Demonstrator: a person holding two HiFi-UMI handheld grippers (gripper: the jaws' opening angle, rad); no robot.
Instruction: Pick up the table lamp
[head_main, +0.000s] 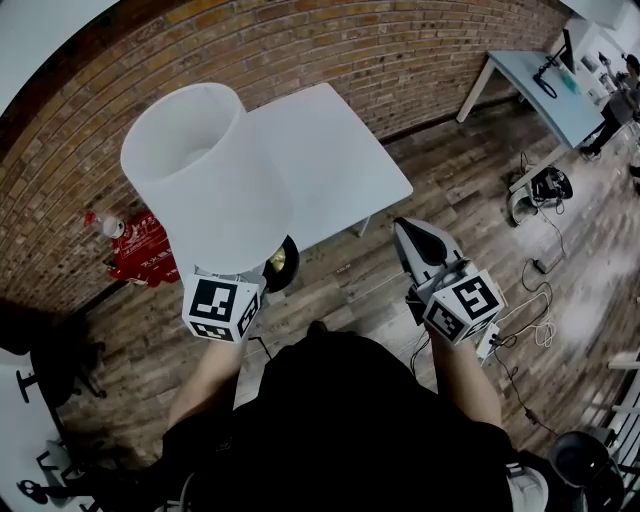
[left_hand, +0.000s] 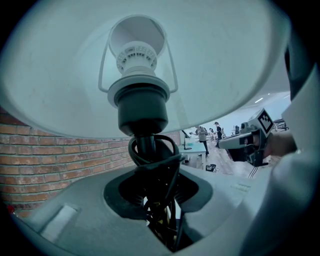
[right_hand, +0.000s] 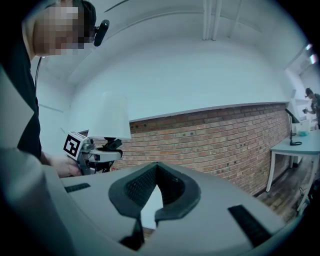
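Left tongs (left_hand: 150, 176): clenched on the lamp (head_main: 205, 180), low on the dark stem (left_hand: 146, 146). A black cord (left_hand: 169, 156) is looped round the stem and caught in the same grip. The lamp is in the air and touches nothing else.

Right tongs (right_hand: 156, 170): tips together, nothing between them. They are level with the lamp and well apart from it, on its right, over the wood floor (head_main: 470, 190).

Lamp: white shade (left_hand: 60, 75) upright, its open top toward the head view. From underneath, a black socket (left_hand: 142, 107) sits on the stem, with a white holder above it inside the shade. A dark round disc (head_main: 283, 262) shows past the shade's lower right rim; whether it is the lamp's base cannot be told.

Position: in the head view the shade covers the left edge of the white bench (head_main: 340, 160) below it. The bench's far edge lies by the brick wall (head_main: 350, 50).

Surroundings: red bundle (head_main: 140, 248) on the floor at the wall, left of the bench. Second bench (head_main: 545, 90) at far right, with loose cables (head_main: 535, 300) on the floor near it.
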